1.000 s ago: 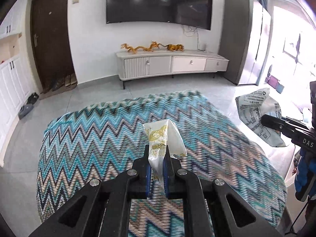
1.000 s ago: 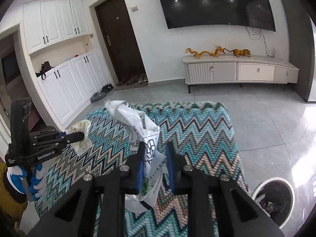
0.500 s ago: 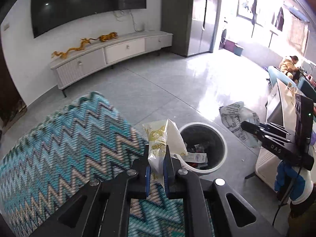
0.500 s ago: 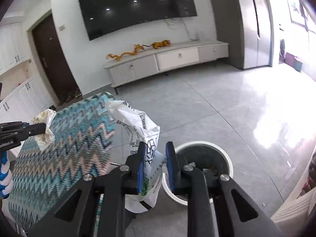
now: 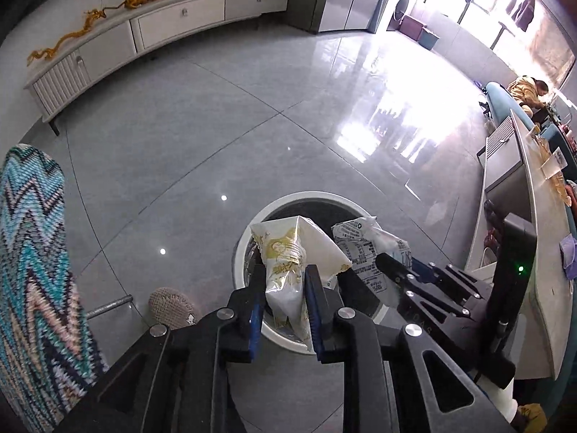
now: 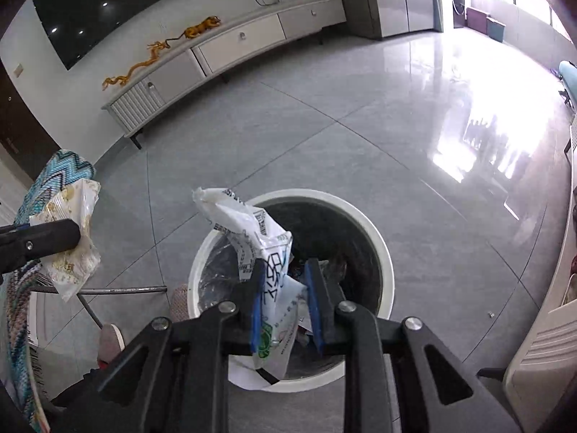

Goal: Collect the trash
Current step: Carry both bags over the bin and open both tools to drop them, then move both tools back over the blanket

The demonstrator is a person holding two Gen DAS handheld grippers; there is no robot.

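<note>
My left gripper (image 5: 284, 297) is shut on a white and gold wrapper (image 5: 294, 256) and holds it over the near rim of a round white trash bin (image 5: 249, 231) with a dark liner. My right gripper (image 6: 283, 297) is shut on a crumpled white printed plastic bag (image 6: 252, 231) and holds it over the same bin (image 6: 378, 238), which holds some trash. The right gripper and its bag (image 5: 360, 241) show at the right of the left wrist view. The left gripper's wrapper (image 6: 72, 238) shows at the left of the right wrist view.
A table with a zigzag cloth (image 5: 32, 270) stands left of the bin, with a metal leg (image 6: 122, 290) near it. A foot in a knitted slipper (image 5: 171, 306) is beside the bin. A white TV cabinet (image 5: 162, 32) lines the far wall. A white counter (image 5: 541, 252) runs along the right.
Both grippers have swung away from the table and down, and now hang over the trash bin. Each still holds its piece of trash.
</note>
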